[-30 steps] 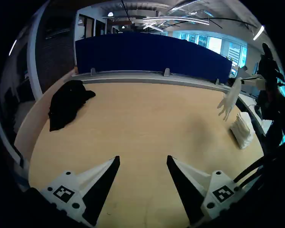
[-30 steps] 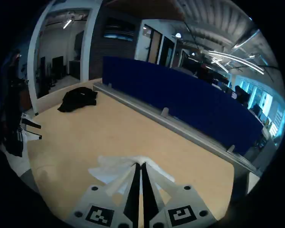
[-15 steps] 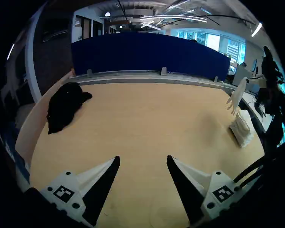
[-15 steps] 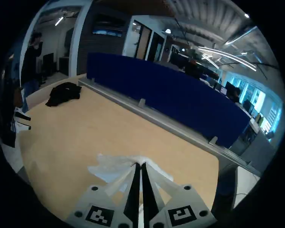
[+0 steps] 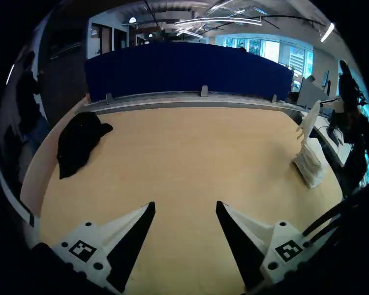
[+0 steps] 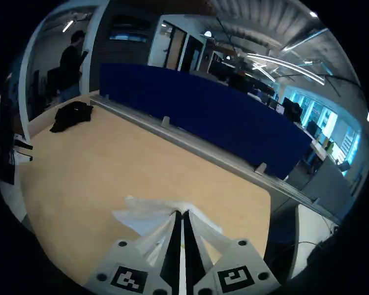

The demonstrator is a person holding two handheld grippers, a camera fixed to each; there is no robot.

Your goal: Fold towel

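My right gripper point(image 6: 181, 214) is shut on a white towel point(image 6: 145, 215), whose cloth bunches out to both sides of the closed fingers above the table. In the left gripper view that same towel point(image 5: 310, 118) hangs at the far right, pinched by the other gripper and trailing down to a crumpled white heap point(image 5: 310, 164) near the table's right edge. My left gripper point(image 5: 184, 209) is open over bare wood at the table's near side, with nothing between its fingers.
The light wooden table point(image 5: 194, 142) is backed by a blue divider screen point(image 5: 184, 69) on a grey rail. A black garment point(image 5: 76, 140) lies at the far left, also seen in the right gripper view point(image 6: 71, 115). A person point(image 6: 71, 64) stands beyond the table's left end.
The right gripper has swung rightward with the towel still pinched. In the left gripper view the hanging towel has drifted down to meet the white heap. The left gripper stays open.
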